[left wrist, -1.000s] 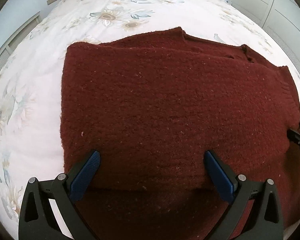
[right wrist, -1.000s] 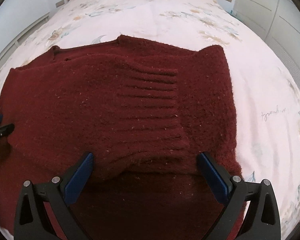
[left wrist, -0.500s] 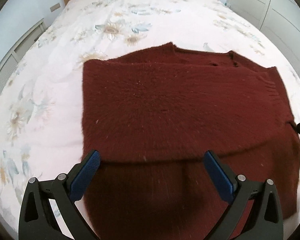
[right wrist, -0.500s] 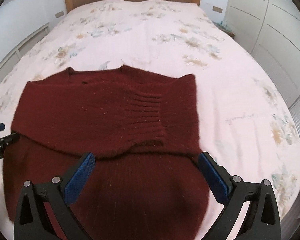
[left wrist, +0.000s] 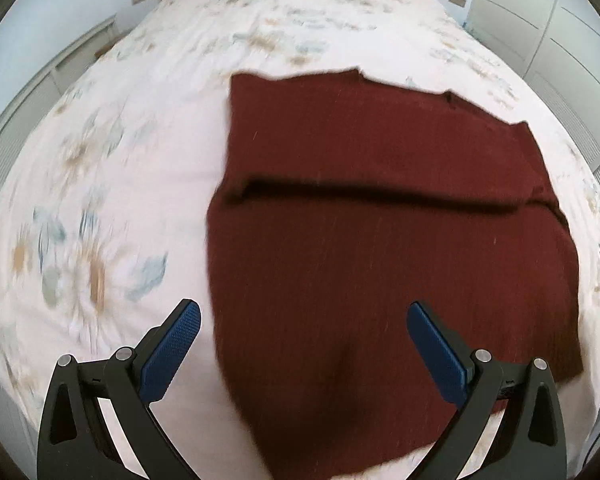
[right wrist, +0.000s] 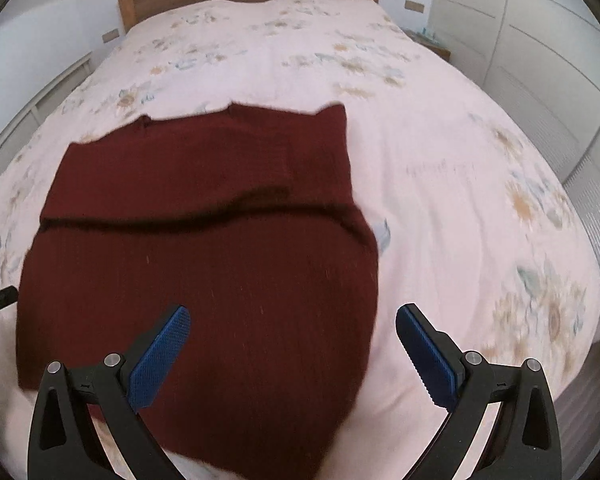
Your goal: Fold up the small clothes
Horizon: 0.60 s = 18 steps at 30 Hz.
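The dark red sweater (left wrist: 388,248) lies flat on the bed (left wrist: 120,184), its far part folded over the near part with a dark fold edge running across the middle. My left gripper (left wrist: 300,344) hovers spread wide above its near hem, holding nothing. My right gripper (right wrist: 292,344) is likewise released, above the sweater's right edge and the floral bedspread (right wrist: 480,220).
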Each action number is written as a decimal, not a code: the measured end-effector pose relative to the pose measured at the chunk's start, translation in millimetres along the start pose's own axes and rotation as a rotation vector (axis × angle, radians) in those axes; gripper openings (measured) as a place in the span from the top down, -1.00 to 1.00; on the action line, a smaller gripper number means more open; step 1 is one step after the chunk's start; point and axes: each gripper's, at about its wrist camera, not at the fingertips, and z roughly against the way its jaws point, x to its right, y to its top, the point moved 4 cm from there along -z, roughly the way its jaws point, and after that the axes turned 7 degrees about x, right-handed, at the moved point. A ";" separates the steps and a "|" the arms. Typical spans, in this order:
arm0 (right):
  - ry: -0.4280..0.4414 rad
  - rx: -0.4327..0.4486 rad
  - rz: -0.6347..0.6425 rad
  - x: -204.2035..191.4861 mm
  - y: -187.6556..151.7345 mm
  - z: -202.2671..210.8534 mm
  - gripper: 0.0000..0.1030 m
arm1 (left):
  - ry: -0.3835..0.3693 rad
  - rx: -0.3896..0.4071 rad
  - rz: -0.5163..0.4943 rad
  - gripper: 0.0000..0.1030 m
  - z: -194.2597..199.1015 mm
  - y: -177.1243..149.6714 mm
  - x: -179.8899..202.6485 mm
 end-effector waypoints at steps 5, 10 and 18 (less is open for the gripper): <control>-0.011 -0.053 -0.032 10.2 -35.4 -9.6 -0.99 | 0.017 -0.046 0.049 -0.98 4.5 -33.8 -12.7; -0.006 -0.105 -0.059 16.8 -61.5 -26.6 -0.99 | 0.039 -0.104 0.060 -0.98 -5.7 -59.9 -18.9; 0.033 -0.189 -0.050 17.6 -89.9 -46.0 -0.92 | 0.003 -0.187 0.043 -0.97 -28.6 -86.7 -6.9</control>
